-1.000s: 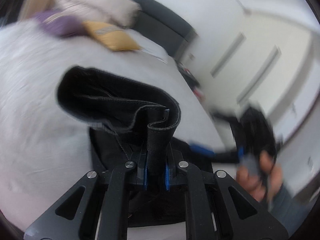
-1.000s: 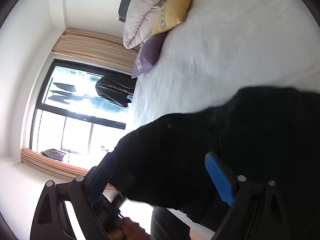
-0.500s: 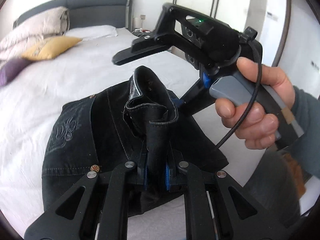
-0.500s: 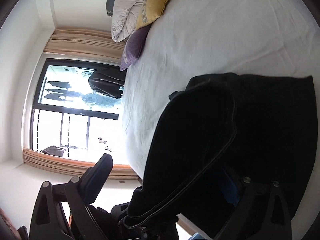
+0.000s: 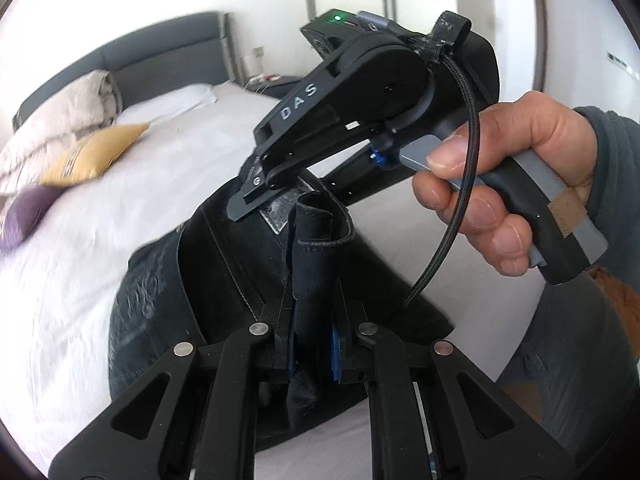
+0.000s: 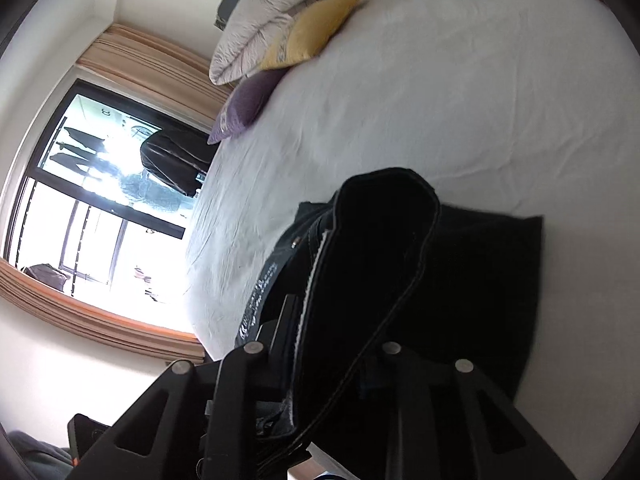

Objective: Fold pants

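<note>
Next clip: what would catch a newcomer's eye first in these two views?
The black pants, bunched on the white bed and pinched in the left hand-held gripper at the bottom of its view. Just above, a hand brings the right hand-held gripper, its jaws closing on the same fabric. A yellow pillow lies by the headboard.

1. You have one pair of black pants (image 5: 224, 280) in front of you, lying on the one bed (image 5: 160, 168).
2. You hold two grippers: the left gripper (image 5: 312, 344) and the right gripper (image 5: 256, 200). One hand (image 5: 508, 184) of yours shows.
3. On the bed you can count one yellow cushion (image 5: 96, 152), one purple cushion (image 5: 24, 216), one white pillow (image 5: 172, 100) and one folded pale duvet (image 5: 52, 128).
4. One grey headboard (image 5: 160, 52) stands behind them.
5. One window (image 6: 92, 200) shows from the right wrist.
</note>
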